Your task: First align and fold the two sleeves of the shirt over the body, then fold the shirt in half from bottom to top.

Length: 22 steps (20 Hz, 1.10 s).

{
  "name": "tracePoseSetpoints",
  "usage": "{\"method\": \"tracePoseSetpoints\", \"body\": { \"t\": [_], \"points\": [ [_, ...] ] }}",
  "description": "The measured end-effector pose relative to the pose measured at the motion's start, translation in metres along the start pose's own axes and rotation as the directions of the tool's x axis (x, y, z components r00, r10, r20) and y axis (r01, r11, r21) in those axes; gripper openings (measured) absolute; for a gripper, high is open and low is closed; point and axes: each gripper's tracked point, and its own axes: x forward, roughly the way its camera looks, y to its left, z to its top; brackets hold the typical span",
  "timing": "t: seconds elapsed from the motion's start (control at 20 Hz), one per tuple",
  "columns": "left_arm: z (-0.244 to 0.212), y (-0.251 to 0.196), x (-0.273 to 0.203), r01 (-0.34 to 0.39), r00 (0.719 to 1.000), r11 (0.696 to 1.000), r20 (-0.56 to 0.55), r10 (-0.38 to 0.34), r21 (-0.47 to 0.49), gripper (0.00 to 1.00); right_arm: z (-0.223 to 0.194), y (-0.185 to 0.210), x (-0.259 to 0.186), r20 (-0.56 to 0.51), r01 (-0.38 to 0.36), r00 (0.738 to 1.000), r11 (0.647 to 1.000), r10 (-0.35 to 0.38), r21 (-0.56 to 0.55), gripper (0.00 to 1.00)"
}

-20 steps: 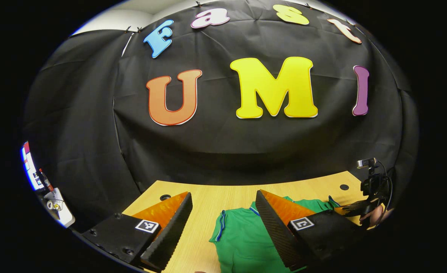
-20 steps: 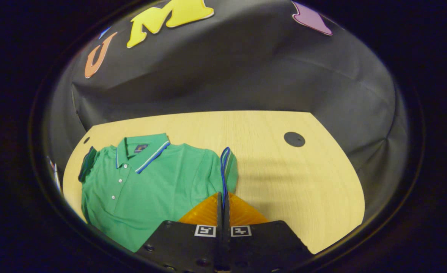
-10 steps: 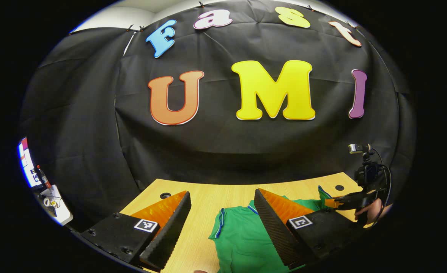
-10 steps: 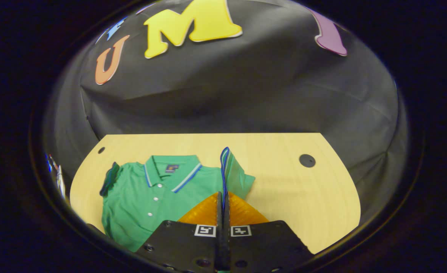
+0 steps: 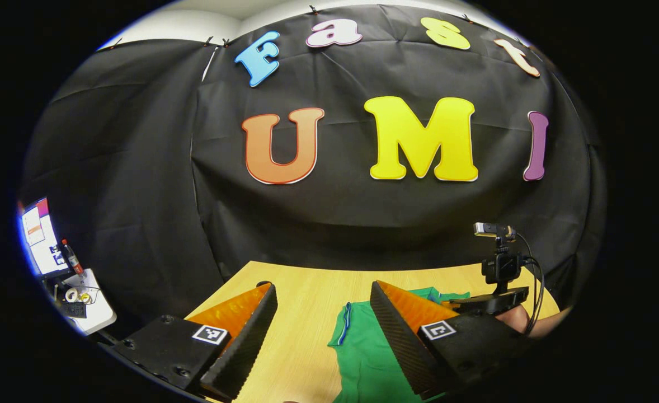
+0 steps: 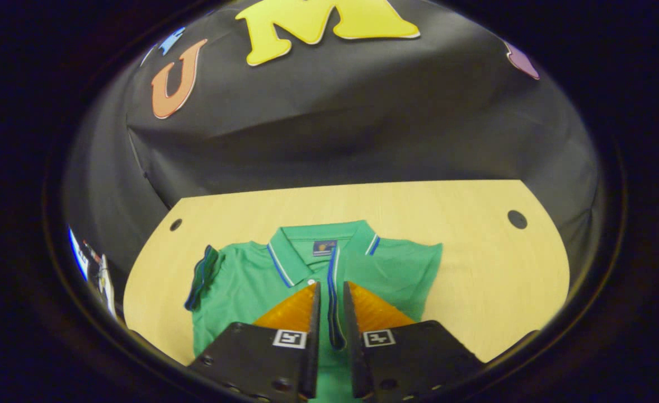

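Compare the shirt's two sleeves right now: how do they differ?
The folded sleeve lies over the shirt's body, its cuff running along the placket; the spread sleeve juts sideways onto the table, unfolded. The folded sleeve's cuff sits between the slightly parted fingers of the right tool; the spread sleeve has nothing on it, and the left tool is open wide. Both are green with blue cuff trim.
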Motion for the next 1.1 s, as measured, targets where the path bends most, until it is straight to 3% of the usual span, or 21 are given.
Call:
{"method": "tracePoseSetpoints", "body": {
  "t": [0.05, 0.2, 0.25, 0.35, 0.4, 0.45, 0.55, 0.75, 0.95, 1.1],
  "points": [
    [-0.005, 0.003, 0.001, 0.000, 1.000, 1.000, -0.007, 0.000, -0.003, 1.00, 0.001, 0.005, -0.005, 0.008, -0.010, 1.000, 1.000, 0.010, -0.007, 0.34],
    [-0.013, 0.003, 0.009, 0.021, 0.999, 1.000, -0.026, -0.021, -0.020, 1.00, 0.017, 0.008, -0.031, 0.079, 0.014, 0.997, 0.999, -0.010, -0.047, 0.92],
    [-0.016, 0.003, 0.014, 0.030, 0.999, 0.999, -0.032, -0.030, -0.024, 1.00, 0.025, 0.007, -0.045, 0.110, 0.026, 0.994, 0.998, -0.020, -0.057, 0.98],
    [-0.027, -0.006, 0.023, 0.070, 0.996, 0.997, -0.061, -0.072, -0.029, 1.00, 0.040, 0.008, -0.073, 0.176, 0.042, 0.984, 0.996, -0.027, -0.082, 0.96],
    [-0.034, -0.010, 0.031, 0.096, 0.992, 0.995, -0.077, -0.098, -0.034, 1.00, 0.047, 0.008, -0.088, 0.206, 0.052, 0.978, 0.993, -0.030, -0.103, 0.91],
    [-0.041, -0.012, 0.037, 0.112, 0.989, 0.993, -0.096, -0.115, -0.039, 1.00, 0.051, 0.008, -0.103, 0.231, 0.063, 0.972, 0.990, -0.033, -0.124, 0.96],
    [-0.058, -0.019, 0.053, 0.150, 0.979, 0.987, -0.133, -0.157, -0.060, 1.00, 0.055, 0.013, -0.131, 0.264, 0.073, 0.964, 0.985, -0.030, -0.153, 0.96],
    [-0.102, -0.025, 0.093, 0.187, 0.952, 0.980, -0.233, -0.197, -0.067, 1.00, 0.051, 0.018, -0.180, 0.293, 0.071, 0.956, 0.984, -0.021, -0.162, 0.96],
    [-0.144, -0.032, 0.133, 0.211, 0.922, 0.973, -0.313, -0.229, -0.090, 1.00, 0.043, -0.002, -0.209, 0.304, 0.129, 0.950, 0.977, -0.072, -0.171, 0.92],
    [-0.173, -0.033, 0.155, 0.224, 0.898, 0.971, -0.370, -0.238, -0.082, 1.00, 0.035, -0.015, -0.221, 0.291, 0.158, 0.951, 0.974, -0.107, -0.160, 0.96]
  ]
}}
